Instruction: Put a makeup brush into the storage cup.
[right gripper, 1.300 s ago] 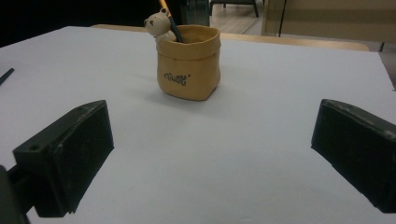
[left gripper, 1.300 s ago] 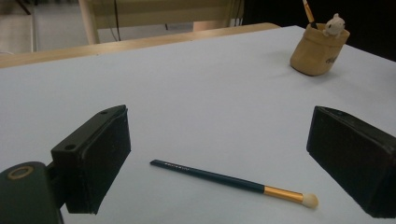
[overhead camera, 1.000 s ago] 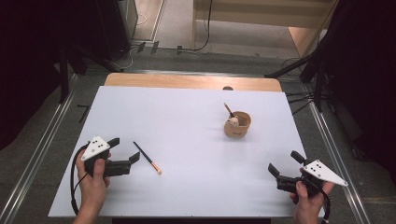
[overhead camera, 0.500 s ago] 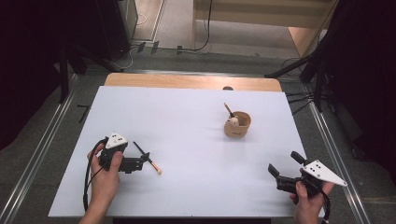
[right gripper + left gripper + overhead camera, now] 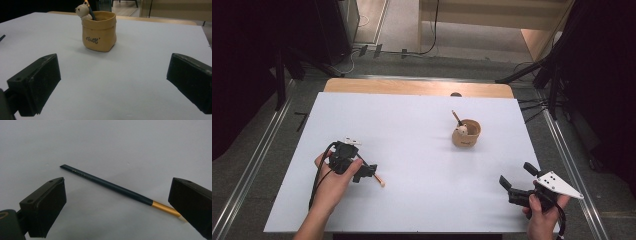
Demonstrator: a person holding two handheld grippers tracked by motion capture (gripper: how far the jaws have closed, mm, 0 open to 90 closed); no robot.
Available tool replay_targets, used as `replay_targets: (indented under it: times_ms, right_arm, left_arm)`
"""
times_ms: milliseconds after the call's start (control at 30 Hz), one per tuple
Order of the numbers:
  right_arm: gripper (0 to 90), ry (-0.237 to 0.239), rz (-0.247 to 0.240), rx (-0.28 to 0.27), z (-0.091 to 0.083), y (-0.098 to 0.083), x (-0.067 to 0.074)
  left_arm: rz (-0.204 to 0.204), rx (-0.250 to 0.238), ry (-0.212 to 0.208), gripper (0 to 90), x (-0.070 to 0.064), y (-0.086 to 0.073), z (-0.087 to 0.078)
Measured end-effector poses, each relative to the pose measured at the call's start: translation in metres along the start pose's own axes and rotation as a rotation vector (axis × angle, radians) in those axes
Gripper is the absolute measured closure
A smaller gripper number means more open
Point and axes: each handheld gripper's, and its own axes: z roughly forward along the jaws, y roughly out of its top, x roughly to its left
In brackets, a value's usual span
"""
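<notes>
- Closing in on the pencil [image 5: 107, 185] with my left gripper [image 5: 368, 172], near the table's [image 5: 422, 210] left front corner; the pencil lies flat between my jaws, untouched.
- Jaws wide, and they've just been opening further.
- Best to straddle the dark shaft mid-length, drop squarely, then squeeze.
- Left hand [image 5: 332, 182] angles the gripper down toward the right.
- Right gripper [image 5: 518, 191] waits open at the front right corner, facing the cup [image 5: 99, 31].
</notes>
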Motion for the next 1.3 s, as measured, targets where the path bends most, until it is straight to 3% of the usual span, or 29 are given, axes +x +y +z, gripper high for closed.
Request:
replay_targets:
  times_ms: [267,367,533,667,933,1033,1300]
  right_arm:
    - [0.0,-0.001,-0.001,0.002,0.001,0.0,0.0]
    - [0.0,-0.001,-0.002,0.002,0.001,0.0,0.0]
    - [0.0,-0.002,-0.003,0.002,0.001,0.0,0.0]
    - [0.0,-0.003,0.002,0.004,0.0,-0.001,0.0]
    - [0.0,-0.004,0.004,0.008,0.002,-0.001,0.0]
    - [0.0,-0.006,0.004,0.01,0.003,-0.001,0.0]
    - [0.0,-0.002,0.005,0.016,0.005,-0.001,0.002]
  left_arm:
    - [-0.014,0.076,0.01,1.1,-0.01,0.003,0.009]
    - [0.024,0.103,0.067,1.1,-0.013,0.003,0.011]
    - [0.019,0.127,0.068,2.5,-0.014,0.002,0.017]
    - [0.044,0.134,0.076,6.8,-0.015,0.001,0.018]
    - [0.076,0.137,0.096,23.0,-0.01,0.001,0.013]
    - [0.082,0.143,0.111,33.2,-0.008,0.001,0.011]
    - [0.088,0.156,0.102,59.5,-0.002,0.002,0.006]
